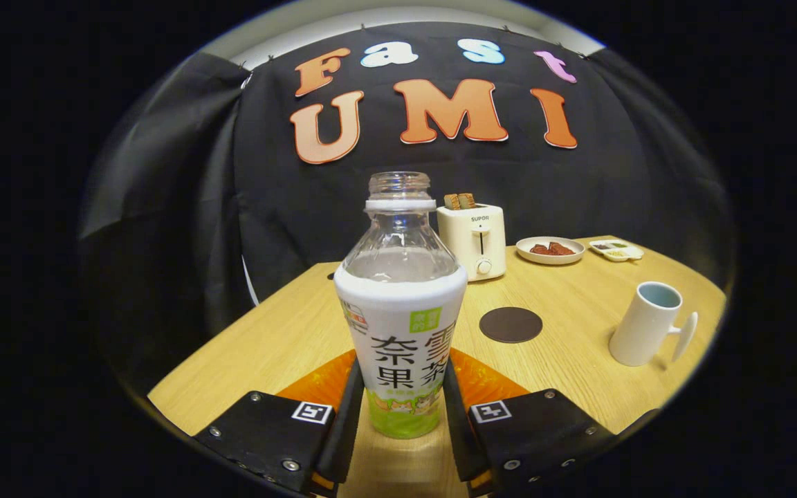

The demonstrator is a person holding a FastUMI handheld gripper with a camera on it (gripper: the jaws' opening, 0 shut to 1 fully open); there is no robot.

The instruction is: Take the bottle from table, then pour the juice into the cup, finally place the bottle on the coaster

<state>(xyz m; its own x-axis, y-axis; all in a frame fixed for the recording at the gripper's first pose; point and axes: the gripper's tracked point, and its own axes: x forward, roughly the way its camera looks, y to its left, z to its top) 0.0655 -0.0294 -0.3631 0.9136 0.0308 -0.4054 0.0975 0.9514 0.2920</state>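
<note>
My claw (400, 422) clenched on bottle (402, 311), both fingers pressing its label; bottle upright on table (578, 325), uncapped, clear liquid near shoulder. Beyond: dark coaster (510, 325), white cup (647, 324) right of coaster, toaster (473, 241) holding bread, plate (550, 250) with reddish food.
</note>
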